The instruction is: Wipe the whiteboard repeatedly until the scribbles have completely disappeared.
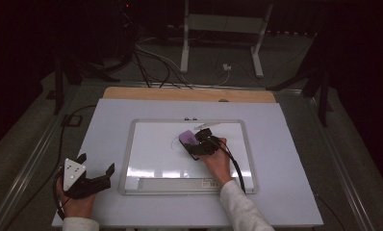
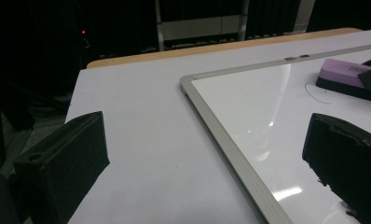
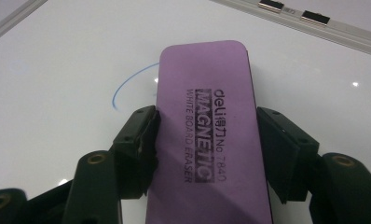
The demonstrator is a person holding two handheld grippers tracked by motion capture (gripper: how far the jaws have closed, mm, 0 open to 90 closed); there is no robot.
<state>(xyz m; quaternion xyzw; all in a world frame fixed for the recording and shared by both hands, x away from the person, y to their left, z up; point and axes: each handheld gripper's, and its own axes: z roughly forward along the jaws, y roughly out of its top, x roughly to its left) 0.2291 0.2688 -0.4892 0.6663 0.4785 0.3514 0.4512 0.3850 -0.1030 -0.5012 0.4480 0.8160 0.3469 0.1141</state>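
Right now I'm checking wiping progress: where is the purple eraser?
In the high view, the purple eraser lies on the whiteboard, centre-right, clamped by the right gripper beside a blue pen arc.

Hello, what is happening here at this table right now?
A person is wiping a whiteboard that lies flat on the table. The right gripper has its jaws closed on the sides of a purple eraser, which rests on the board beside a thin blue curved line that is not yet erased. The left gripper rests on the table left of the board, jaws open, with nothing between them.
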